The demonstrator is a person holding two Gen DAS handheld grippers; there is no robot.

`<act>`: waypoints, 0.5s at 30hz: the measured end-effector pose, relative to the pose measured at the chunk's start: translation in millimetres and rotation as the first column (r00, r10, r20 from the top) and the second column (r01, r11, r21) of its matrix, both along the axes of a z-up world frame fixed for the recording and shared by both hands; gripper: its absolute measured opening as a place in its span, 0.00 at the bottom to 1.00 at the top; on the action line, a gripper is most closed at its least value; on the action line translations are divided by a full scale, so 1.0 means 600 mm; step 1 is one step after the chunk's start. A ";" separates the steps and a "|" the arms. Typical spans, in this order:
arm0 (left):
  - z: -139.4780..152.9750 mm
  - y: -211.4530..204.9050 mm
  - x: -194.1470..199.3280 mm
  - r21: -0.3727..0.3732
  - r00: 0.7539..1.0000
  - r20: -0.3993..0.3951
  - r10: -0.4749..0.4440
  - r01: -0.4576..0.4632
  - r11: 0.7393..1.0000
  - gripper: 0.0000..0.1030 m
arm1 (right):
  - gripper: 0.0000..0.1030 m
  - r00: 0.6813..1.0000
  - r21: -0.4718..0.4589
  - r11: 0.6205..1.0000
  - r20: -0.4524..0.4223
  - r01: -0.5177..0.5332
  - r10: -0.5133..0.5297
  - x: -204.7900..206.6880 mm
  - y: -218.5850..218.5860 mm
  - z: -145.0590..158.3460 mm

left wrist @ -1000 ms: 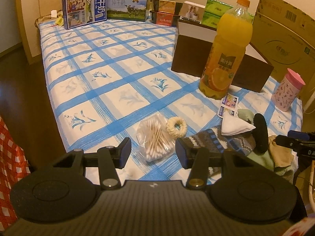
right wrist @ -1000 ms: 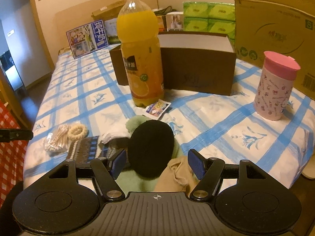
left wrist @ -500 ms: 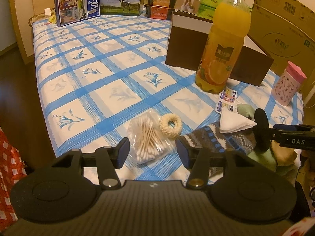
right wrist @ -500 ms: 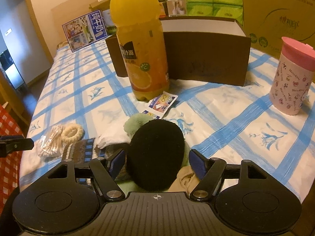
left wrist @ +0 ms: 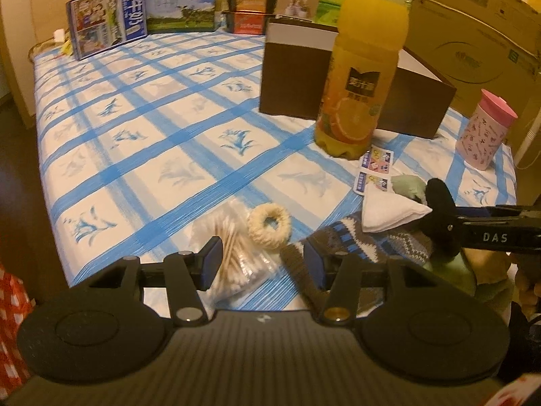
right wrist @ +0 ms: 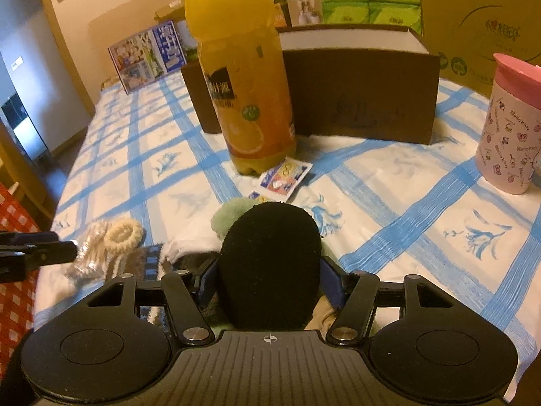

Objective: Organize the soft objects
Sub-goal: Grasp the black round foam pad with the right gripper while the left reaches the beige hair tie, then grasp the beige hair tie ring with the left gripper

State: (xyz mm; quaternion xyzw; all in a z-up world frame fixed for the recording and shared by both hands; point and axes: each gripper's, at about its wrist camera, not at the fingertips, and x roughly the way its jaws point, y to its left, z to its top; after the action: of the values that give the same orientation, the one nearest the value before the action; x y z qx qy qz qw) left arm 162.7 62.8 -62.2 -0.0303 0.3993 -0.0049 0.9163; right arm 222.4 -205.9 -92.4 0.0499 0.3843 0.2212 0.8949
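Right wrist view shows your right gripper (right wrist: 270,279) closed on the round black fuzzy pad (right wrist: 270,264), both blue finger pads pressed against its sides at the near edge of the blue-checked bedcloth (right wrist: 389,209). That pad stands on edge among the heap of soft things: a pale green plush piece (right wrist: 230,218) just behind it, a folded white cloth (left wrist: 389,211) beside it, and a grey-and-blue knitted sock (left wrist: 351,243) to its left. Farther left of the pad lie the cream fluffy hair tie (left wrist: 269,226) and, touching it, the clear bag of cotton swabs (left wrist: 233,253). Your left gripper (left wrist: 262,262) hangs wide open with nothing in it, over the swab bag and the sock's end. Behind the pad stands the tall orange juice bottle (right wrist: 243,77), with the brown open cardboard box (right wrist: 365,94) behind that and the pink-lidded printed cup (right wrist: 510,125) off to the right.
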 end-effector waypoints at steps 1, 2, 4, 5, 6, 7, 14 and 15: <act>-0.001 -0.003 0.004 0.005 1.000 0.006 -0.009 0.009 1.000 0.48 | 0.59 1.000 0.008 1.000 0.012 0.008 -0.008 -0.002 -0.004 0.005; -0.002 -0.005 0.008 0.012 1.000 0.012 -0.016 0.016 1.000 0.48 | 0.59 1.000 0.016 1.000 0.019 0.014 -0.014 -0.002 -0.006 0.010; -0.006 -0.010 0.018 0.027 0.999 0.014 -0.034 0.034 0.999 0.48 | 0.59 0.999 0.043 0.998 0.035 0.034 -0.035 -0.003 -0.015 0.021; -0.010 -0.013 0.025 0.037 0.999 0.014 -0.048 0.047 0.998 0.48 | 0.59 0.998 0.052 0.998 0.041 0.041 -0.043 -0.002 -0.019 0.025; -0.012 -0.015 0.030 0.046 0.998 0.013 -0.055 0.054 0.997 0.48 | 0.59 0.998 0.058 0.997 0.046 0.048 -0.050 0.000 -0.022 0.029; -0.017 -0.017 0.035 0.054 0.998 0.011 -0.062 0.061 0.997 0.48 | 0.59 0.997 0.064 0.996 0.049 0.054 -0.057 0.001 -0.025 0.032; -0.061 -0.019 0.077 0.095 0.996 -0.037 -0.084 0.087 0.992 0.41 | 0.59 0.994 0.088 0.992 0.043 0.095 -0.099 0.013 -0.043 0.035; -0.065 -0.020 0.080 0.097 0.995 -0.039 -0.088 0.092 0.991 0.41 | 0.59 0.994 0.092 0.991 0.040 0.097 -0.101 0.014 -0.045 0.033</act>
State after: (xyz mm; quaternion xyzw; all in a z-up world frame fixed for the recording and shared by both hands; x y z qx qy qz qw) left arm 210.6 50.9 -101.4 0.0330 0.4160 -0.0259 0.9084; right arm 230.6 -233.2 -72.3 0.1039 0.3511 0.1947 0.9100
